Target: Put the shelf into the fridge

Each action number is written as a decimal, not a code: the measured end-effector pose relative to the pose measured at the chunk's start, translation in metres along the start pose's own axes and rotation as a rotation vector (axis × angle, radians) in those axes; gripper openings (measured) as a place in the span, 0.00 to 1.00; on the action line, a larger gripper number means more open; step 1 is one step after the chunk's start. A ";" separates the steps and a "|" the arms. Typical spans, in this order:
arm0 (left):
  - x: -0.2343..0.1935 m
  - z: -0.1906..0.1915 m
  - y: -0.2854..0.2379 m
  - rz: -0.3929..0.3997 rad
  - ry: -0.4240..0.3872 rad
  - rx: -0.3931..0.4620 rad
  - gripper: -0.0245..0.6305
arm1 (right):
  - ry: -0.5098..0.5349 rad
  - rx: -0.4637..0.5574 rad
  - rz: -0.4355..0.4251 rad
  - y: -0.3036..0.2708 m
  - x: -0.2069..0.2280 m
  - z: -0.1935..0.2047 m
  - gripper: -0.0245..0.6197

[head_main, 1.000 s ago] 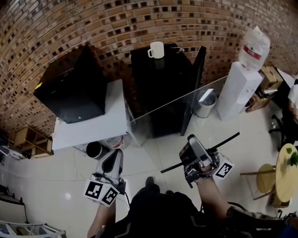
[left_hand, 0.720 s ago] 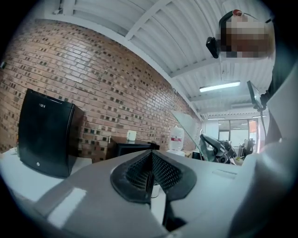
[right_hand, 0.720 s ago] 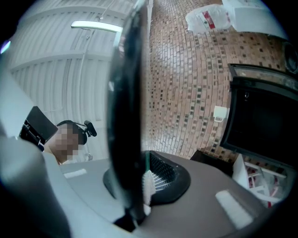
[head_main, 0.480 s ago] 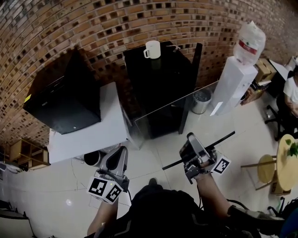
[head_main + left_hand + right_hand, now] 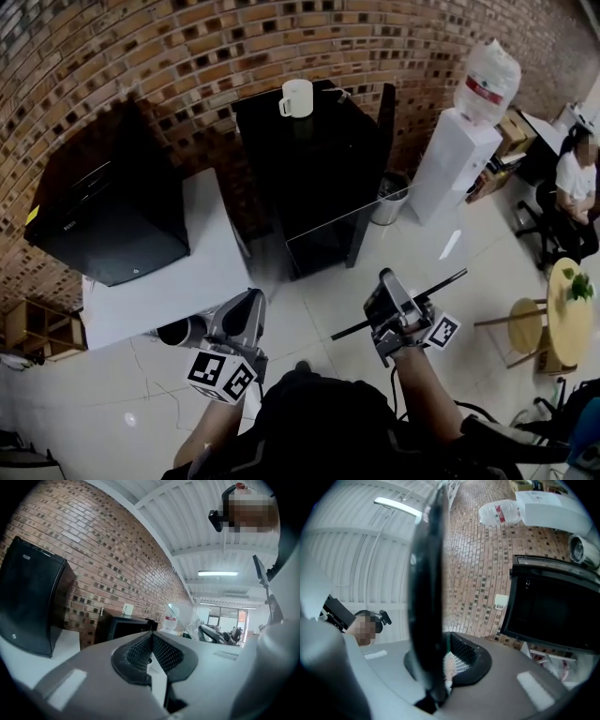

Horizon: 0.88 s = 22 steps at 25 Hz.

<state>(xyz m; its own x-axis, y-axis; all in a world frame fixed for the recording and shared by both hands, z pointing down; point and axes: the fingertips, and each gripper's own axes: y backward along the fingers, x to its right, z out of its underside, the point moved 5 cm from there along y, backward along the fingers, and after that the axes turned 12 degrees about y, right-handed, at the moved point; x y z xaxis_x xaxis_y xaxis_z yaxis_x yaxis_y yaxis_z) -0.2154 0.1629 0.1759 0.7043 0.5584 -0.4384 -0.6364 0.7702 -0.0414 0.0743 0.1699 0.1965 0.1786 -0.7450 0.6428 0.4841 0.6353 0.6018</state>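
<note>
Overhead, the right gripper [image 5: 392, 298] is clenched on the black front rim of the glass shelf [image 5: 441, 284]. That rim runs slantwise through its jaws and sticks out on both sides. The clear pane reaches away from the gripper toward the black fridge [image 5: 309, 159], and its far edge is near the fridge's lower front. The fridge stands ahead of this gripper against the brick wall, with its door [image 5: 371, 164] swung open on the right side and a white mug [image 5: 296, 97] on top. The shelf is in the air outside the fridge.

The left gripper [image 5: 246, 302] has its jaws closed together with nothing between them. It hovers just beside the near edge of the white bench [image 5: 202, 272]. A second black cabinet [image 5: 103, 211] sits on that bench, ahead and to its left.
</note>
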 end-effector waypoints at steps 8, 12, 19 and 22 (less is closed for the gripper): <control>-0.023 0.007 -0.011 0.030 -0.018 -0.041 0.03 | 0.047 0.062 0.119 0.014 0.018 0.017 0.07; -0.035 0.014 -0.018 0.027 0.003 -0.068 0.03 | 0.050 0.052 0.153 0.015 0.031 0.029 0.07; -0.046 0.017 -0.032 0.012 0.022 -0.069 0.03 | -0.001 0.058 0.207 0.028 0.067 0.043 0.06; -0.044 0.020 -0.043 0.007 0.025 -0.067 0.03 | -0.022 0.046 0.241 0.038 0.089 0.042 0.06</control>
<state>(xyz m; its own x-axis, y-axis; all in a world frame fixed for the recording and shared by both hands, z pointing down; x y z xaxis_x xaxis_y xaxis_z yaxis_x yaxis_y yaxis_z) -0.2127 0.1111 0.2152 0.6924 0.5549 -0.4611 -0.6612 0.7438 -0.0979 0.0727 0.1362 0.2959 0.2653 -0.5667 0.7800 0.3906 0.8029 0.4504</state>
